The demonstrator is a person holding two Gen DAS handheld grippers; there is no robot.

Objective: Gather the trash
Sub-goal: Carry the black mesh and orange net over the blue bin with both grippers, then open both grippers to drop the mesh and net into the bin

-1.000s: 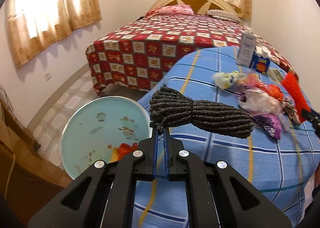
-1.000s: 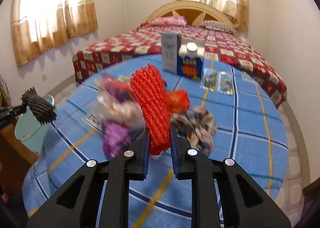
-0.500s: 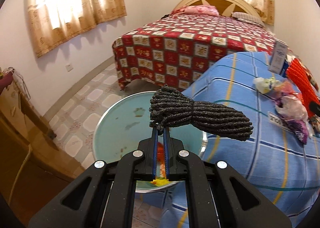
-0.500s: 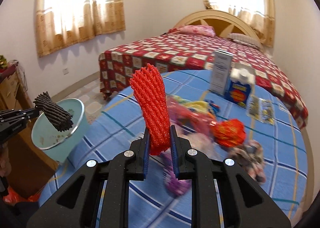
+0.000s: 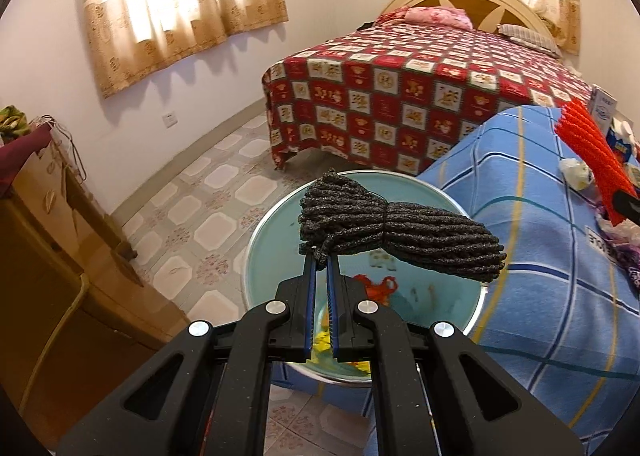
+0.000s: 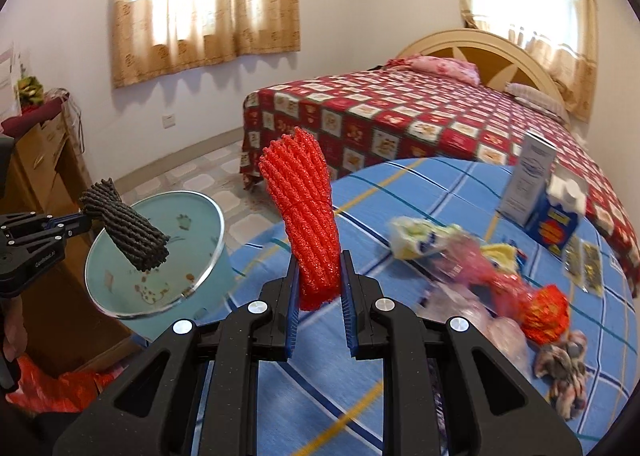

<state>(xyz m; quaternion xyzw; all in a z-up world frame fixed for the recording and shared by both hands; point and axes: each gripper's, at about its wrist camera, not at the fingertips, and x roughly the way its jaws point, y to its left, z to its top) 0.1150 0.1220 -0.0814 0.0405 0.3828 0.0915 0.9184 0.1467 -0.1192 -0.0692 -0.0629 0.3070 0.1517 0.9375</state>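
Black foam net (image 5: 396,234) now above bin (image 5: 260,228), seemingly level

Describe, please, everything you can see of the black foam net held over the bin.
The black foam net is a ribbed, soft-looking mesh sleeve, bunched at one end and flaring toward the other. The left gripper is shut on its bunched end, so it sticks out sideways and slightly downward, unsupported. It hangs above the open mouth of the light blue bin beside the blue checked table, touching only the gripper's pads.
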